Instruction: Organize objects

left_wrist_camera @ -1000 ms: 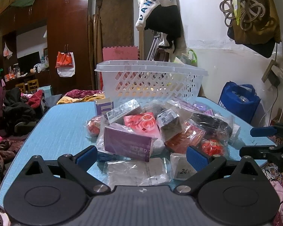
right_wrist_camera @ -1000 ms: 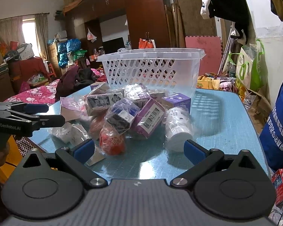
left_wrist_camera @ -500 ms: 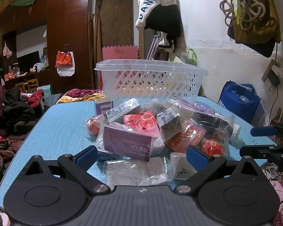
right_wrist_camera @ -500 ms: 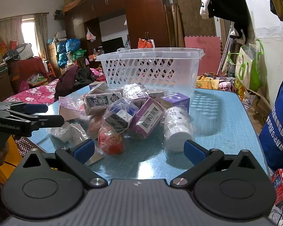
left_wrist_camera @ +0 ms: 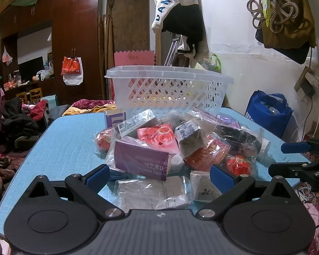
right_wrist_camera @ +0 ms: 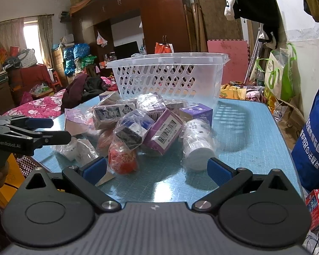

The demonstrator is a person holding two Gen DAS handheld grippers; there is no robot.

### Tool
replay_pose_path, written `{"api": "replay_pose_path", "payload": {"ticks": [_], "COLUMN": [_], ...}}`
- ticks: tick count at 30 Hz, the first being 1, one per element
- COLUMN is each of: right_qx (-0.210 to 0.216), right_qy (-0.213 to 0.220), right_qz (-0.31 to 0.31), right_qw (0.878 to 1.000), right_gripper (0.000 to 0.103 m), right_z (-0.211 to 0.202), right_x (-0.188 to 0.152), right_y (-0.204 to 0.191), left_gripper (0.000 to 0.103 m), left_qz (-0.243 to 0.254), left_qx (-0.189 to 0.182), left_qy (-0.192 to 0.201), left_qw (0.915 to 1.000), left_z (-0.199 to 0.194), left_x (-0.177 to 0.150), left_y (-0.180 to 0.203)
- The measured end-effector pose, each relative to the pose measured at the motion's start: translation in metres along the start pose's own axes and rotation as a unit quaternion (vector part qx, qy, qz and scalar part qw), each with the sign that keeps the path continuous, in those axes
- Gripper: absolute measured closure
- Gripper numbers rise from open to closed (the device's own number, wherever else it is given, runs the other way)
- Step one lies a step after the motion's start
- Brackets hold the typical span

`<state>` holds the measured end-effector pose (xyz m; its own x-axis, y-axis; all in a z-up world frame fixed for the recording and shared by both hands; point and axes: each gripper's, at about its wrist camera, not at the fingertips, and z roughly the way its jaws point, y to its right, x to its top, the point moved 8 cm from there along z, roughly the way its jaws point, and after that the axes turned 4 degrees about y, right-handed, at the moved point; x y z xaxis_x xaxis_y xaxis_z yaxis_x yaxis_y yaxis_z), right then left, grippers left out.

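I have both tools spread wide and holding nothing: the left gripper [left_wrist_camera: 158, 175] sits low at the near edge of the pile [left_wrist_camera: 180, 144], the right gripper [right_wrist_camera: 157, 166] faces it from the other side. The pile of bagged packets lies heaped mid-way along the blue table [left_wrist_camera: 59, 144], touching the foot of the white basket [left_wrist_camera: 170, 89] behind it.

My worry is the loose plastic. If I close on the purple box [left_wrist_camera: 141, 161] I may catch only its bag, and the box would swing or slip out on the lift. It also props other packets, so pulling it could roll the red ball [right_wrist_camera: 122, 157] or the white bottle [right_wrist_camera: 196, 143] toward the table edge.

The purple box lies flat, its long axis running across my left view, tilted slightly down to the right; the bottle lies on its side, base pointing at my right camera
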<state>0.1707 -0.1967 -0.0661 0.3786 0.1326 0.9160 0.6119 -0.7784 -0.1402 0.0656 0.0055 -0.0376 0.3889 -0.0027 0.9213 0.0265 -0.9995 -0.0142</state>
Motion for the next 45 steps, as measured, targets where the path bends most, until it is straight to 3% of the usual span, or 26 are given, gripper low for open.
{"api": "replay_pose_path", "payload": {"ticks": [41, 45], "right_qx": [0.008, 0.007], "right_qy": [-0.001, -0.003], "right_qz": [-0.004, -0.003], "right_qw": [1.000, 1.000], "right_gripper": [0.000, 0.000], "right_z": [0.0020, 0.0031], "right_x": [-0.0015, -0.0020], "right_y": [-0.0012, -0.0003], "left_gripper": [0.002, 0.002], "left_qz": [-0.002, 0.004], "left_qx": [-0.003, -0.003], "left_qy": [-0.004, 0.015], "left_qw": [1.0000, 0.9999], "left_z": [0.0034, 0.0011], "left_x": [-0.0028, 0.0008], "left_y": [0.0004, 0.0016]}}
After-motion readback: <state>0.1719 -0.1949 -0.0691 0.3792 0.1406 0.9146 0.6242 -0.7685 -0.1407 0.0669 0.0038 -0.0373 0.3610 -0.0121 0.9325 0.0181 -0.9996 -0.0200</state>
